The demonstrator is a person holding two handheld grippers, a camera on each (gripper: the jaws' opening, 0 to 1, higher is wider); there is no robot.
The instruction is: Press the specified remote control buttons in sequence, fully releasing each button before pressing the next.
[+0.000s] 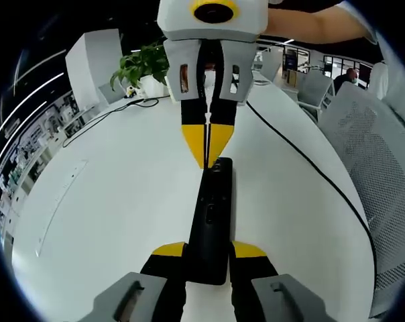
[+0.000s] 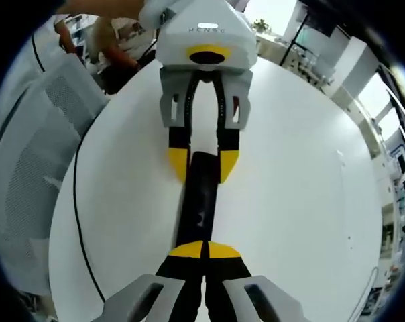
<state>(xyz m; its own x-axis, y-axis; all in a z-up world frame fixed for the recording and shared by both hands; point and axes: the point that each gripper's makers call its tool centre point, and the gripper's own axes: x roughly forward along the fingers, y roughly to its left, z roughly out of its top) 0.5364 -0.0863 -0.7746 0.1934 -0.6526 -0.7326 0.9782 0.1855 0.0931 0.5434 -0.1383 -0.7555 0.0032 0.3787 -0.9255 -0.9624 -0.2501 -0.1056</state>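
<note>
The black remote control [image 1: 211, 221] lies on the white bench [image 1: 108, 221], clamped at one end by the left gripper [image 1: 209, 258] to steady it, while the right gripper [image 1: 207, 144], jaws together, touches its far end for pressing.

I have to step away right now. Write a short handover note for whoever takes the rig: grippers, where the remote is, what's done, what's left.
Left gripper: jaws clamped on the near end of the black remote, holding it flat on the white table.
Right gripper: jaws shut, yellow tips together, pressing down on the remote's far end, as seen from the left gripper view.
A black cable runs across the table beside the remote.
Done: remote secured, one press under way. How many presses came before can't be told.
Left: lift fully off this button, then press the remaining ones in sequence.
</note>
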